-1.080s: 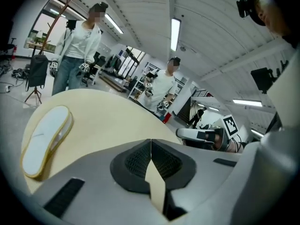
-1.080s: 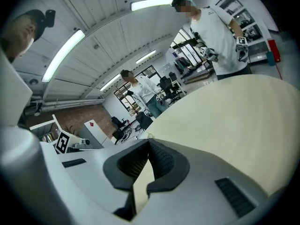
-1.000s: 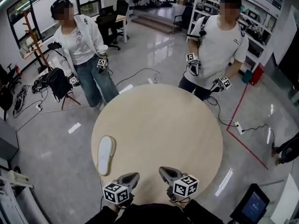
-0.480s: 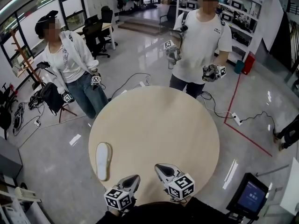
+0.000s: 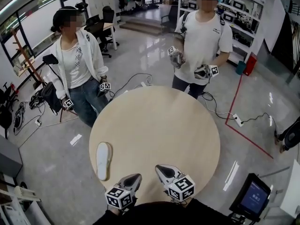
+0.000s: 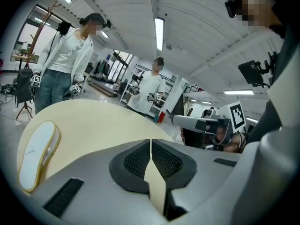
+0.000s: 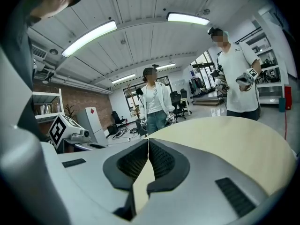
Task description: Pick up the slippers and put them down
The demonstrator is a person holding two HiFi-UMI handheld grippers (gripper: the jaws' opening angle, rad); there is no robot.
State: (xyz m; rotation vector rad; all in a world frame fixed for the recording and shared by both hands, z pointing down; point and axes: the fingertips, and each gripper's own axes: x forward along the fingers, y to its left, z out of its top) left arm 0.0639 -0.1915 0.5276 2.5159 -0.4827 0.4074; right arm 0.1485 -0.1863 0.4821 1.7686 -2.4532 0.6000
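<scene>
One slipper [image 5: 103, 161] lies on one round table [image 5: 187, 135], two people [image 5: 77, 64] [image 5: 202, 36] beyond.

Bright, even indoor light from ceiling tube lights [image 7: 89, 37], plus daylight through far-left windows [image 5: 28, 25]. Glossy floor [image 5: 150, 55] streaked with glare. Shadows soft. Gripper views heavily fisheye, with dark corners.

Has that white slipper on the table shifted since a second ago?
No. The slipper keeps its spot by the left edge of the table.
</scene>
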